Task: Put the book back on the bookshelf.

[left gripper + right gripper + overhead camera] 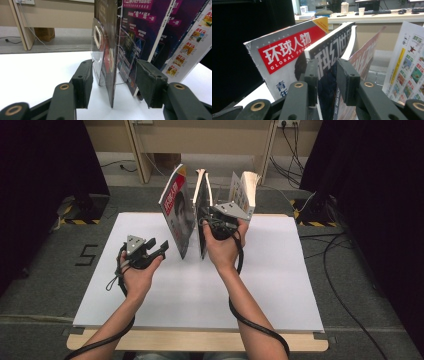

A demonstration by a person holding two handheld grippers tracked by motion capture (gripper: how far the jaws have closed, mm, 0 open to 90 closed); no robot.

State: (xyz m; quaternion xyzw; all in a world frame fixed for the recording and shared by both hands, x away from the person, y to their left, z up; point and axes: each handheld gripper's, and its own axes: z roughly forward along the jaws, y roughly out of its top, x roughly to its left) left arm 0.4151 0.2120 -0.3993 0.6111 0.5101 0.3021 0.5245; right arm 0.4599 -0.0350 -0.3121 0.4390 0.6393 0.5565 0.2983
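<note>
A: The dark magazine (201, 215) stands upright on its lower edge in a clear rack (100, 50) near the far edge of the white board (150, 285), about midway along it. Its long axis runs straight up, its spine faces the person, and its pages run away toward the far edge.

B: And what stands beside it?

A: The red-titled magazine (176, 210) is just to its left, leaning leftward at the top. A magazine with small colour pictures (243, 190) is to its right, tilted the other way.

B: What of the right gripper (212, 220)?

A: It is raised at the dark magazine's near edge. In the right gripper view the two jaws stand either side of the spine, near but with a sliver of gap on each side; I cannot tell that the pads press it, so I would call it straddled, not grasped.

B: And the left gripper (159, 248)?

A: Held low over the board, left of the rack, its jaws spread wide and holding nothing.

B: Do the views differ?

A: The right gripper view gives the white title characters down the dark spine (329, 55) and the red banner (289, 50). The left gripper view shows the rack's clear plastic walls and wire foot. The high view gives the whole row and both hands.
</note>
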